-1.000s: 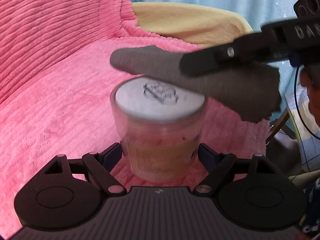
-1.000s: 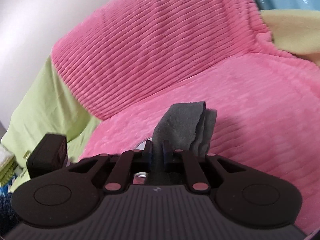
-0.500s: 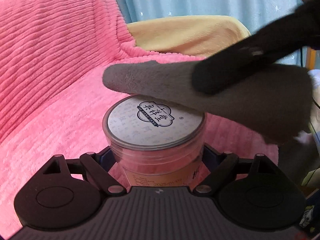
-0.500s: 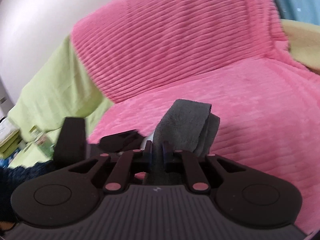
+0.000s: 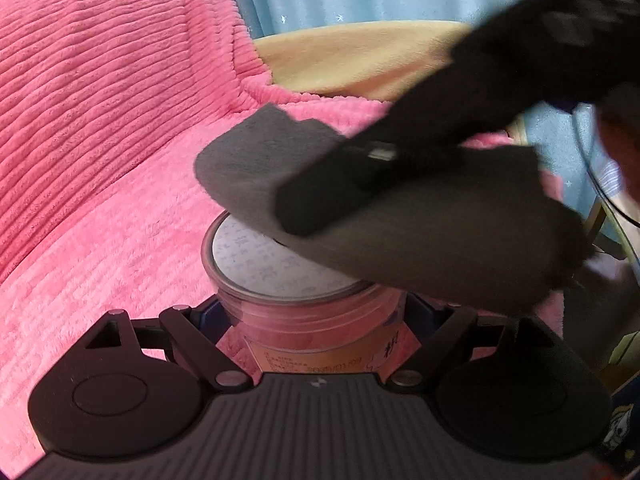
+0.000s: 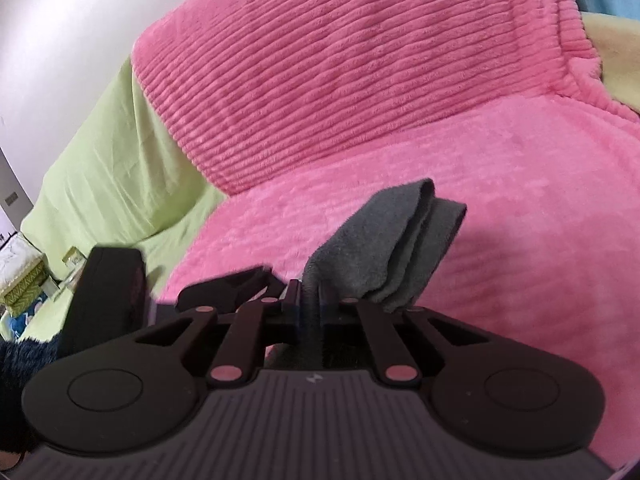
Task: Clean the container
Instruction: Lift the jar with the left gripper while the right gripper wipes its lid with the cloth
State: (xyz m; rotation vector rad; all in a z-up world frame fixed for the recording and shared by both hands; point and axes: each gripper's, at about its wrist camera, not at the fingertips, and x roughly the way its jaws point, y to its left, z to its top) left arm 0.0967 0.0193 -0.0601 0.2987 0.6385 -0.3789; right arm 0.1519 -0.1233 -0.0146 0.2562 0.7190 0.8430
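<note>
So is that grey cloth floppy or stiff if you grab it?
Probably floppy: the cloth is folded and bends over past the right tongs. It drapes across the jar's lid, so it likely sags. It looks fuzzy, so probably not slippery.

We note a round clear plastic container standing upright, its flat white printed lid closed and level, an orange label band around the lower wall. A folded dark grey cloth lies across the far right part of the lid, touching it and covering the print there. In the right wrist view we see the same cloth doubled over in layers.
</note>
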